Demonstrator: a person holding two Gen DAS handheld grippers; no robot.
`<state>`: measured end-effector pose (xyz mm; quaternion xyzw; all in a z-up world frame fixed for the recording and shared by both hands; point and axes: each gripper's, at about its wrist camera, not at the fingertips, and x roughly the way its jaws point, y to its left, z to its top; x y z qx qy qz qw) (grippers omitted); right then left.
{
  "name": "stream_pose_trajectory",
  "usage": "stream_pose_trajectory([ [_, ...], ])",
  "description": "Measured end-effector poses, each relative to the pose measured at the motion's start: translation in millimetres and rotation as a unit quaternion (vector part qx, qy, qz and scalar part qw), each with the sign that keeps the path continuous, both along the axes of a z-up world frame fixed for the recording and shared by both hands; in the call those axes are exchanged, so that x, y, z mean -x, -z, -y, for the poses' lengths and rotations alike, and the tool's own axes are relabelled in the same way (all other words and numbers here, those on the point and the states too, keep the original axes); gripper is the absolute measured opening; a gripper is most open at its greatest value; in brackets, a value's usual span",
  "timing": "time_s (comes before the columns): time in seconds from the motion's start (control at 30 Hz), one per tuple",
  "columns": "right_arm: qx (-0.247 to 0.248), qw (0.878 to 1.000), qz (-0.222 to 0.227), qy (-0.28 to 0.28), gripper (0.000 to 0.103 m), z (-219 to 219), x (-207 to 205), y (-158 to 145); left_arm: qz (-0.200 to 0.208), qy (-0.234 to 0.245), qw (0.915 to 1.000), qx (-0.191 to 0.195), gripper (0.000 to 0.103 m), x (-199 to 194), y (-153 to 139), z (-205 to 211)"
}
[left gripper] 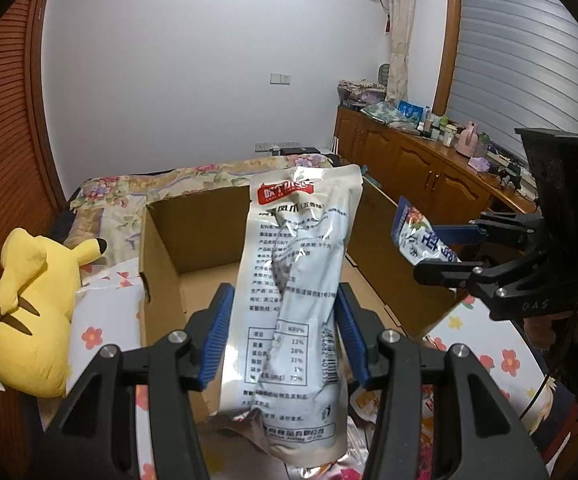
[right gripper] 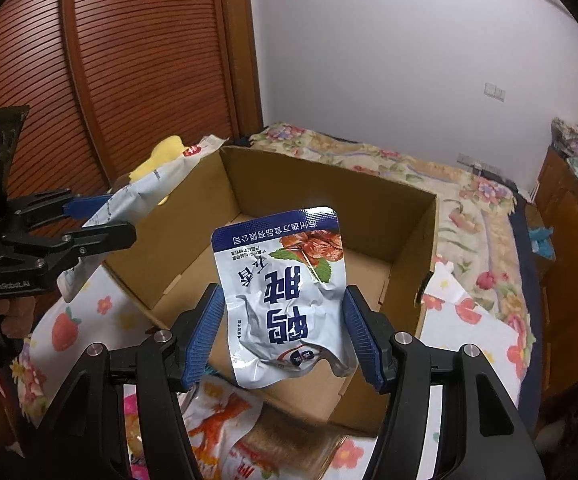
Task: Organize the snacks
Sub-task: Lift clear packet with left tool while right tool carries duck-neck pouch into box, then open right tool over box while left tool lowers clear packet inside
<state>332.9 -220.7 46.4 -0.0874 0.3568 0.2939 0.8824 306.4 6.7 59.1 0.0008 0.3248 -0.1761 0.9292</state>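
Blue pads of your left gripper sit nearest the lens, jaws clamped on the long pouch at its lower half, so the top flops toward 12 o'clock over the box. Your right gripper has its jaws pinching the short pouch, crumpled, also above the box floor. Each gripper shows up in the other view, at 3 o'clock in the left view and 9 o'clock in the right.

Risks, as I judge them:
- Long pouch is slick film and only side-squeezed; it looks twisted, so it may slide out before you're over the opening.
- Both grippers head for the same box; you may knock them together if you go in at once.
- Release too high or near a wall and a pouch could land on the flap or the bedspread instead.
- More snacks lie at 6 o'clock below the right gripper; dipping low could snag them.
- Plush at 9 o'clock is beside the box, not in your path.
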Motion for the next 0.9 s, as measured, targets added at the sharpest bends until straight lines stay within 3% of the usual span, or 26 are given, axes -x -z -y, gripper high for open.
stream_pose_trajectory([
  [0.33,0.007,0.999,-0.044,0.01,0.063,5.2,-24.8,33.7,-0.018,0.004,0.9998,-0.011,0.049,-24.4,14.9,10.1],
  [0.57,-0.001,0.999,-0.039,0.0,0.063,5.3,-15.6,26.1,-0.027,0.003,0.9995,-0.016,0.051,-32.3,19.5,14.4],
  [0.9,-0.013,0.999,-0.026,-0.012,0.066,8.3,10.4,8.8,-0.038,-0.011,0.9987,-0.033,0.064,-38.4,21.5,18.8],
])
